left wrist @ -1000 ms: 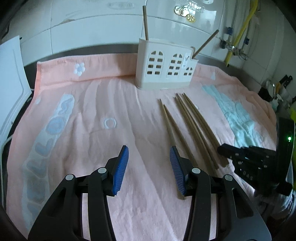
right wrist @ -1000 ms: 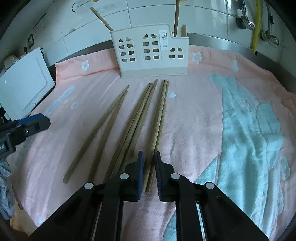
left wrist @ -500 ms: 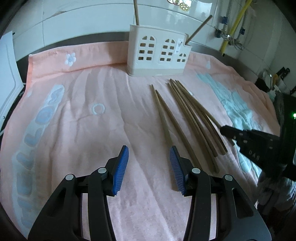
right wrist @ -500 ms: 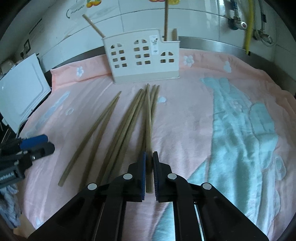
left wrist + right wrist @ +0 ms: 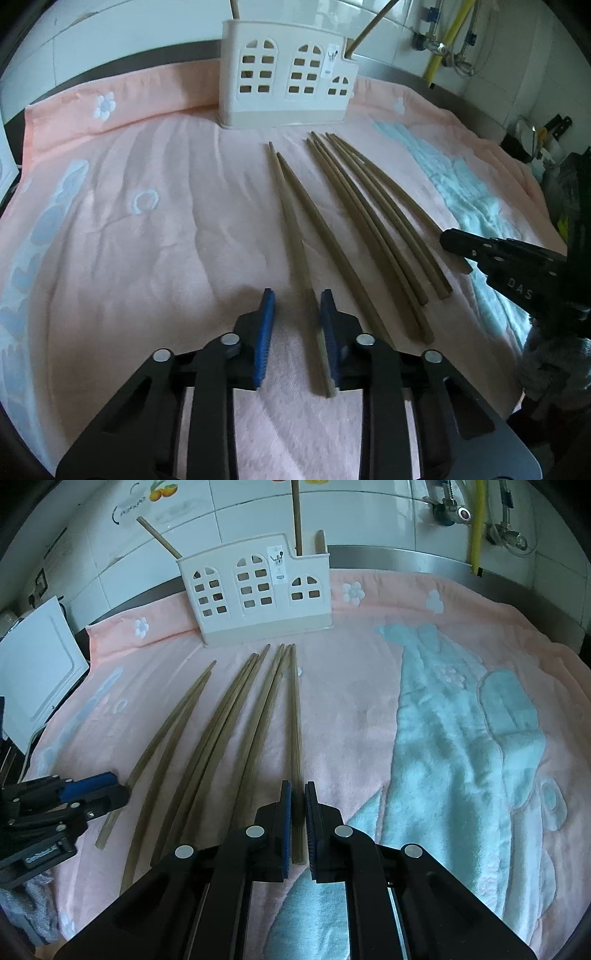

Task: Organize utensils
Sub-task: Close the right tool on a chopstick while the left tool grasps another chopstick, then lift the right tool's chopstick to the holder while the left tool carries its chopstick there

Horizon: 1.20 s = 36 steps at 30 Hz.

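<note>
right tongs [image 5: 297,812] clamping a chopstick [image 5: 294,716], left tongs [image 5: 297,325] parted around another chopstick [image 5: 295,236]

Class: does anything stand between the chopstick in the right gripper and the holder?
Nothing visible does. The right gripper grips the chopstick, and only bare towel lies between its tip and the holder.

Brown wooden chopsticks [image 5: 236,716] lie fanned on the pink towel [image 5: 369,709], tips toward a white house-shaped holder [image 5: 255,598] standing upright at the towel's far edge. 3 chopsticks [image 5: 297,517] already stand in the holder, 1 leaning.
</note>
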Each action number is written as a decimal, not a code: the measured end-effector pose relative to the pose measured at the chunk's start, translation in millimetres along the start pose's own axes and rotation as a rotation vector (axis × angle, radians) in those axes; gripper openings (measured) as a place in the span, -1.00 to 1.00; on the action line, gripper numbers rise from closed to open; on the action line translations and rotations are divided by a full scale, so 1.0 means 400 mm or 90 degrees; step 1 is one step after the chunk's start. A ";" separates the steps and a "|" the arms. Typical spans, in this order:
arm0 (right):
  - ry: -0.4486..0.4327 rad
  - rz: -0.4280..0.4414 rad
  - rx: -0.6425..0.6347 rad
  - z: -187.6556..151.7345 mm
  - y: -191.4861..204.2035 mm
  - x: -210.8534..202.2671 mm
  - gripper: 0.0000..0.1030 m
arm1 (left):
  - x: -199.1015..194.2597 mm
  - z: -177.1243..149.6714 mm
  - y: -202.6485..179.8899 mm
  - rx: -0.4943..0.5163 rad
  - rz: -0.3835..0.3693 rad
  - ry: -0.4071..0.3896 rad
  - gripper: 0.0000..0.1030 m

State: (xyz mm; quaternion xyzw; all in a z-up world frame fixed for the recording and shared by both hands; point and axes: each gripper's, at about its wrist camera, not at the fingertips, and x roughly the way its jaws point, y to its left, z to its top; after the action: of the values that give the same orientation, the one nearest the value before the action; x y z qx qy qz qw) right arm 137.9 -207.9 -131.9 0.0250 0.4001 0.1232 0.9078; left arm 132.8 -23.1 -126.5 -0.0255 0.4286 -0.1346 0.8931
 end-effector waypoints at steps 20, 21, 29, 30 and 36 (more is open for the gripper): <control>0.002 0.003 0.001 -0.001 0.000 0.004 -0.86 | 0.000 0.025 -0.023 0.033 0.039 -0.002 -0.85; -0.003 0.002 0.001 0.000 0.001 -0.002 -0.86 | -0.009 0.027 -0.022 0.032 0.036 -0.007 -0.86; -0.083 0.002 -0.012 0.056 0.006 -0.106 -0.86 | -0.091 0.065 -0.010 0.023 0.019 -0.062 -0.89; -0.093 0.002 -0.015 0.066 0.007 -0.119 -0.86 | -0.105 0.074 -0.007 0.021 0.016 -0.073 -0.89; -0.149 0.020 -0.024 0.143 0.014 -0.190 -0.86 | -0.161 0.127 0.003 0.017 0.007 -0.121 -0.89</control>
State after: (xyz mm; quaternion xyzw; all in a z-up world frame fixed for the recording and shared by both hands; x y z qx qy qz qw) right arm 129.4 -218.0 -37.7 0.0284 0.2884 0.1410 0.9466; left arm 133.9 -8.6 -46.0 -0.0240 0.3401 -0.1326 0.9307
